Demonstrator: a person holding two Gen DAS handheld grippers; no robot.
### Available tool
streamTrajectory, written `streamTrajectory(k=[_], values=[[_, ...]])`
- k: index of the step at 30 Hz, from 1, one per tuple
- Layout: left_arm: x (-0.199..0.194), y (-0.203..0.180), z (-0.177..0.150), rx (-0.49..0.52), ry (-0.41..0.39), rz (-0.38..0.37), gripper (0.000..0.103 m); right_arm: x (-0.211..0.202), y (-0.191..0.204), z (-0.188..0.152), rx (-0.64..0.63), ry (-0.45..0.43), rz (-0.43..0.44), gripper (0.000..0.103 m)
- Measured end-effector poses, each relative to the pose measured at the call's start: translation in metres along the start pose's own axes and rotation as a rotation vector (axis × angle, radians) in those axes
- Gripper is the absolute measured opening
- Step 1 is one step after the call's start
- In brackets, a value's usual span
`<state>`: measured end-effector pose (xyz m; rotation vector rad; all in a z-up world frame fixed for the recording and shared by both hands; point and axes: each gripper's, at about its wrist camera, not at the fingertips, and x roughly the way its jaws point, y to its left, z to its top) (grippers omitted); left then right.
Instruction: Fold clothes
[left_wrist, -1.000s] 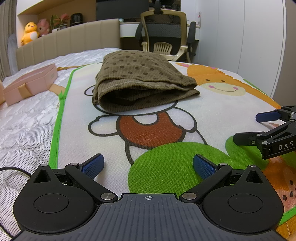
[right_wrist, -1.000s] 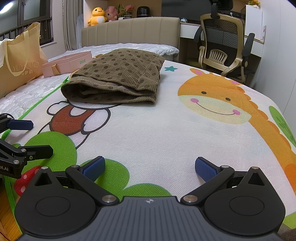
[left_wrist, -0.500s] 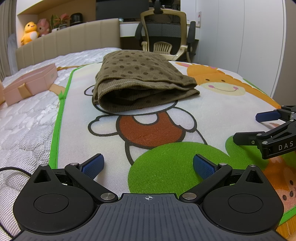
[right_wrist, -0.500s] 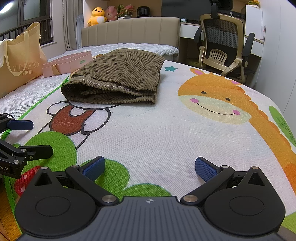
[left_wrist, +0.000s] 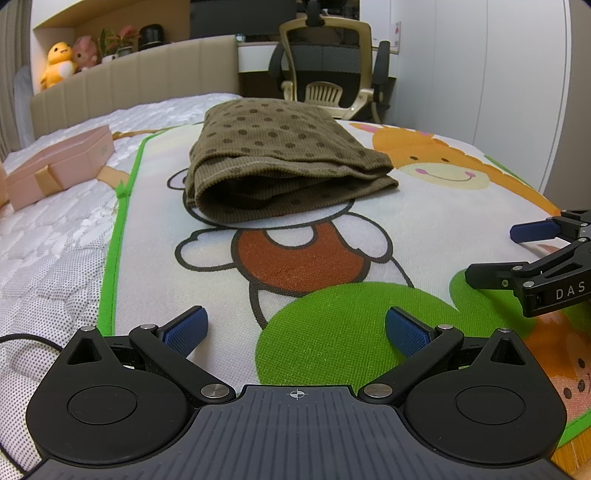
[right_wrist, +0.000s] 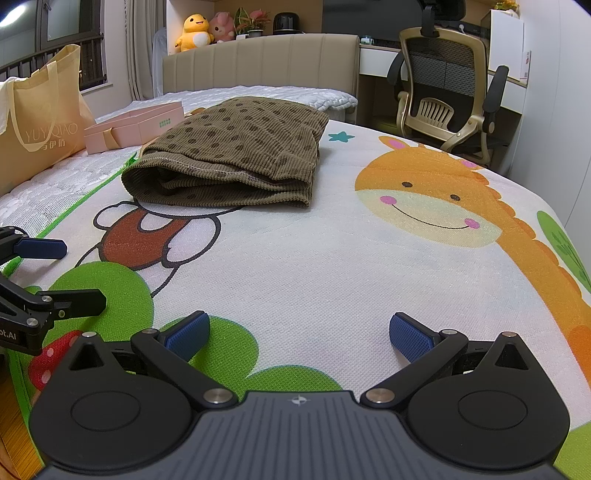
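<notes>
Both grippers, left (left_wrist: 295, 326) and right (right_wrist: 299, 330), stay spread wide and empty at the near edge of the cartoon mat (right_wrist: 332, 258), unmoved, while the dotted brown garment (left_wrist: 280, 158) lies far off, apparently already folded

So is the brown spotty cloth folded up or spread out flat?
Folded. The brown dotted garment lies in stacked layers on the cartoon mat, its doubled edges showing at the front.
</notes>
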<state>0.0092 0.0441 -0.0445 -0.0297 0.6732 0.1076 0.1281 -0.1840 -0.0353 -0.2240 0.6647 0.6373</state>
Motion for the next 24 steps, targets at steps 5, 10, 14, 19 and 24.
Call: streamTrajectory(k=[5, 10, 14, 19, 24], values=[[0.0003, 0.0002, 0.0007, -0.001, 0.004, -0.001, 0.103, 0.0001, 0.0004, 0.0002, 0.000, 0.000, 0.000, 0.103], [0.0010, -0.0004, 0.0016, 0.001, 0.009, 0.005, 0.103, 0.0000, 0.0004, 0.0002, 0.001, 0.001, 0.000, 0.103], [0.0012, -0.0007, 0.0020, -0.001, 0.010, 0.007, 0.103, -0.0003, 0.0014, 0.0001, -0.002, 0.001, -0.003, 0.103], [0.0011, 0.0001, 0.0020, -0.005, 0.005, 0.005, 0.103, -0.0002, 0.0010, -0.0001, -0.001, 0.000, -0.003, 0.103], [-0.0015, 0.0026, 0.0018, -0.018, -0.011, 0.003, 0.103, -0.0001, 0.0013, -0.0002, -0.006, -0.002, 0.006, 0.103]])
